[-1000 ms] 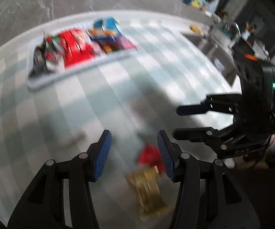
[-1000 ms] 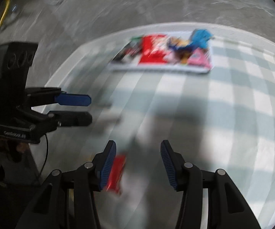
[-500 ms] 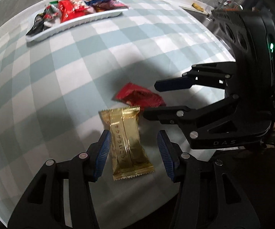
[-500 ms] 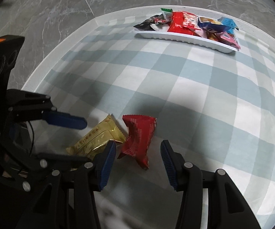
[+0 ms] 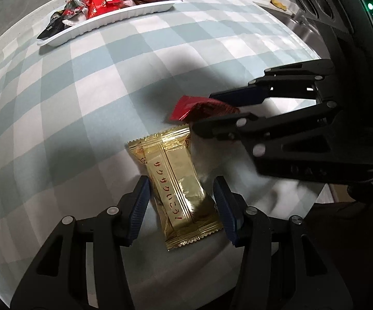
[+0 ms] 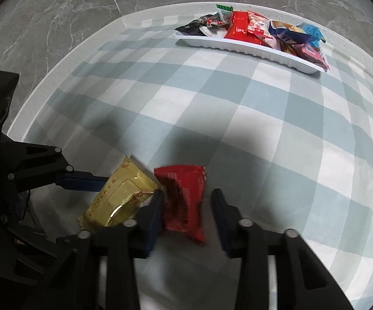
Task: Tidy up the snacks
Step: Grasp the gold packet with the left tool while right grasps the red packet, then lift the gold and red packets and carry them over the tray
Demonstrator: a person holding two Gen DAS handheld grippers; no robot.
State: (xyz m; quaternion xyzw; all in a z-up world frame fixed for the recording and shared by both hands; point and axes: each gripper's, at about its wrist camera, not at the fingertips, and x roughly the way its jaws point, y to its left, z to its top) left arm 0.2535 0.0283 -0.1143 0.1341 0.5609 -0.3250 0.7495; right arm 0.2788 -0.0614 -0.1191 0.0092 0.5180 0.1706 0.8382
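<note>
Straddling the shiny gold foil snack packet, your left hand-held gripper stands open, pads clear of it. Your right hand-held gripper is closing around the crinkled red foil packet, its left pad apparently touching. Both packets lie touching at 6 o'clock on the checked surface; the white ribbed plastic tray of snacks waits at 12, likely their destination.
</note>
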